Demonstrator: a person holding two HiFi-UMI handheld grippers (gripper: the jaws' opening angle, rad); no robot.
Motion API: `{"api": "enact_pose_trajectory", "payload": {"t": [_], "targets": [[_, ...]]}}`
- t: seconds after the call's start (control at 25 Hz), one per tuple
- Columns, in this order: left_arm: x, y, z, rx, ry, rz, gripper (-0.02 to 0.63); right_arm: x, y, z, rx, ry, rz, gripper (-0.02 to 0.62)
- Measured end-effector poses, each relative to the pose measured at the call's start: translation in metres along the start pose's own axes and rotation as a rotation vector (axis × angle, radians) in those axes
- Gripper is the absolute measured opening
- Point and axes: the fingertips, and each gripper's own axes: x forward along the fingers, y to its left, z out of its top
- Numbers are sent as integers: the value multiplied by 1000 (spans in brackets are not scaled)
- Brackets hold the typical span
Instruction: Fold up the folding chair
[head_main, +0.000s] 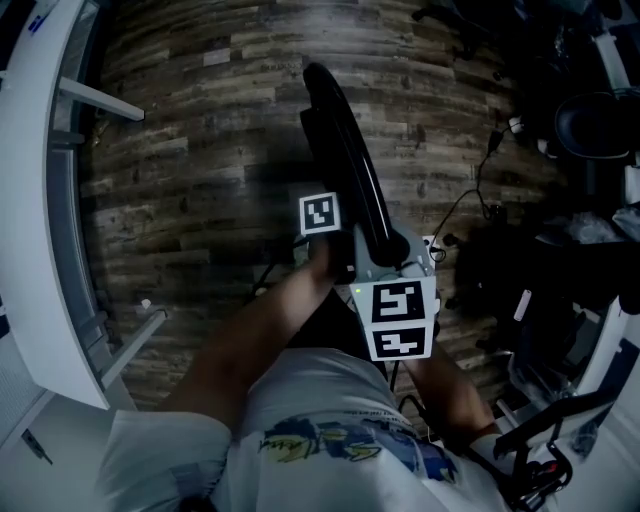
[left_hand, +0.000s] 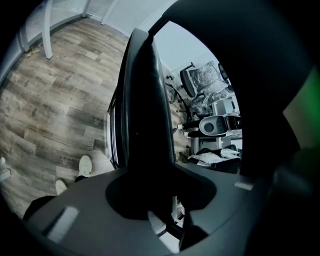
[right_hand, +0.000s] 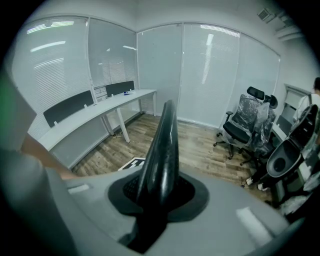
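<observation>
Left claw, right claw clamp the folding chair — length pointing away.

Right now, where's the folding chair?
At the head view's centre, the chair shows edge-on over the wood floor, right of the white desk, clamped by the left hand-held gripper and the right hand-held gripper.
</observation>
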Motion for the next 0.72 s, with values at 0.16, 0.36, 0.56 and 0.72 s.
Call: {"api": "enact_pose_trajectory", "payload": {"t": [0.16, 0.36, 0.56, 0.72], "targets": [[-18, 11, 8, -31, -37, 26, 127, 2, 10, 12, -28, -16, 45, 66], [-49, 31, 20, -119, -120, 29, 129, 7, 43, 33, -122, -33, 134, 64], [-89, 57, 35, -224, -243, 14, 130, 13, 90, 55, -251, -53, 238, 64], [-129, 88, 48, -321, -352, 13, 130, 18, 136, 77, -361, -70, 329, 65]]}}
